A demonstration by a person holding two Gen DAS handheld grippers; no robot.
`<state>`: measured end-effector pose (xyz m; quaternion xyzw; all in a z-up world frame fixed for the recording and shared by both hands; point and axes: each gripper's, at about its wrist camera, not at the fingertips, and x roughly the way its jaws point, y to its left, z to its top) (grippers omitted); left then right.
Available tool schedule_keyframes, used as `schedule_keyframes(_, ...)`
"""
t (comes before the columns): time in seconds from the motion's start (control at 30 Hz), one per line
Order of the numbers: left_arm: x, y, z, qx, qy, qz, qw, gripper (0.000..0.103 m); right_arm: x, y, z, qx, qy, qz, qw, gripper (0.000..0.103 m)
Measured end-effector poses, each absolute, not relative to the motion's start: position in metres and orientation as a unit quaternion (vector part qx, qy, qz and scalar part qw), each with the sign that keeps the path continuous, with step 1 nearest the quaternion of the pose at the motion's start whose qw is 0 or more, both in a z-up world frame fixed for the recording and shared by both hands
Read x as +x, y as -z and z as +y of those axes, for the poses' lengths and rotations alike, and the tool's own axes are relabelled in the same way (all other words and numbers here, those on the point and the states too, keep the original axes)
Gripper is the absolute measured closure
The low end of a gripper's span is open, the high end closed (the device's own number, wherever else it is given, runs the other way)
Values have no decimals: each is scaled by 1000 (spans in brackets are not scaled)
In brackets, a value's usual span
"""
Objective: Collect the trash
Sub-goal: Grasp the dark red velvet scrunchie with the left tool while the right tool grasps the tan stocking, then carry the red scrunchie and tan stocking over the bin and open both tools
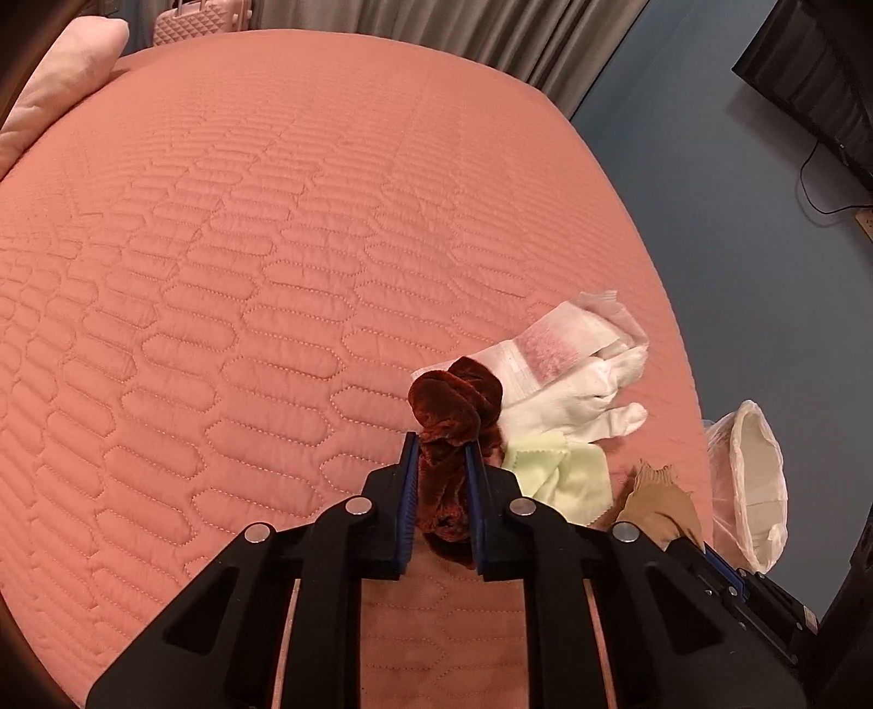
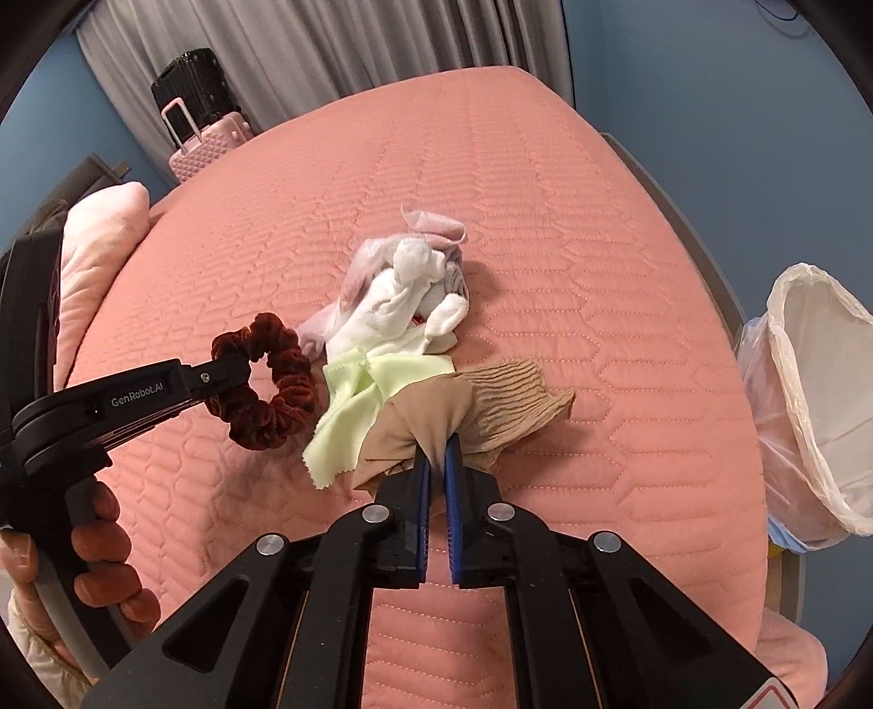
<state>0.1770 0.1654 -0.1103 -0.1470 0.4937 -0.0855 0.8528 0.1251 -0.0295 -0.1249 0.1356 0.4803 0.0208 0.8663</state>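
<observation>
We hold a dark red velvet scrunchie (image 2: 265,382) in our left gripper (image 1: 443,444), the pads clamped on its bunched band; in the right wrist view its ring faces us, hole open, hanging just off the quilt to the left of the pile. Our right gripper (image 2: 438,452) is pinched tight on a beige stocking (image 2: 436,414), whose ribbed cuff (image 2: 518,392) spreads out to the right while its rumpled body trails left along the bedspread, so its length runs roughly across the bed.

Beside it lie a pale green cloth (image 2: 354,409) and, further up, white socks (image 2: 404,305) with a pinkish one. Everything rests on a salmon quilted bedspread (image 2: 573,272). A bin with a white liner (image 2: 813,392) stands off the bed's right edge. Beyond are grey curtains (image 2: 327,49), blue walls, a pink pillow (image 2: 98,251) and a pink suitcase (image 2: 207,147).
</observation>
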Motion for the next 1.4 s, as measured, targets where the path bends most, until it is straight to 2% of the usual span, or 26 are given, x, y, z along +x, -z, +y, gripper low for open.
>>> schedule_keyframes(0.43,158,3,130,-101,127,404,900,88,95,27,-78,152,-17,384,911,99)
schedule_keyframes(0.67,144,-51,79,-66,166,353,918,88,74,-35,-111,151,-8,317,936,98)
schedule_keyframes(1.0,126,-78,12,-15,214,322,922,88,41,-87,-170,151,27,254,955,98)
schedule_keyframes(1.4,102,-91,-53,32,264,308,914,88,4,-95,-231,165,79,225,957,98)
